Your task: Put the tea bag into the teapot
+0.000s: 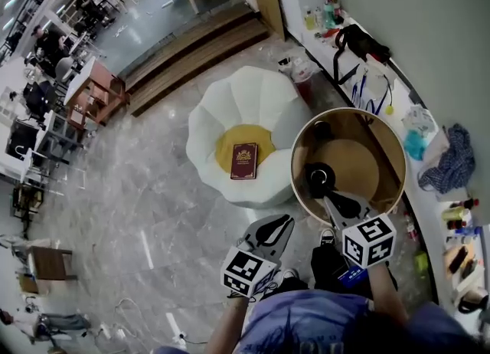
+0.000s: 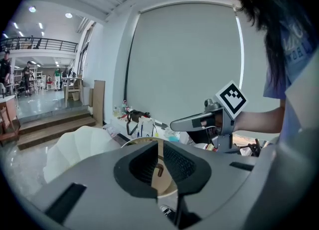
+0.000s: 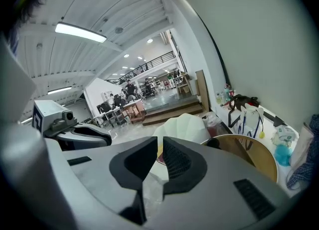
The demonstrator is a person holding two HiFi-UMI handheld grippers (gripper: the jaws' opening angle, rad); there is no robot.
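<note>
A dark round teapot (image 1: 318,178) stands on the near left part of a round wooden table (image 1: 367,162); a second dark item (image 1: 321,129) sits at the table's far rim. I see no tea bag in any view. My right gripper (image 1: 328,195) hovers just at the near side of the teapot, jaws together and empty. My left gripper (image 1: 286,221) is off the table's left edge, over the floor, also shut with nothing in it. In the left gripper view, the left gripper (image 2: 158,147) points at the table (image 2: 159,176), with the right gripper (image 2: 175,124) ahead. The right gripper (image 3: 159,147) faces the white seat.
A white shell-shaped seat (image 1: 222,115) with a yellow cushion and a maroon book (image 1: 244,161) stands left of the table. A long white counter (image 1: 429,191) along the right wall carries bottles, a bag, cloths. Wooden steps (image 1: 191,54) lie beyond, on a marble floor.
</note>
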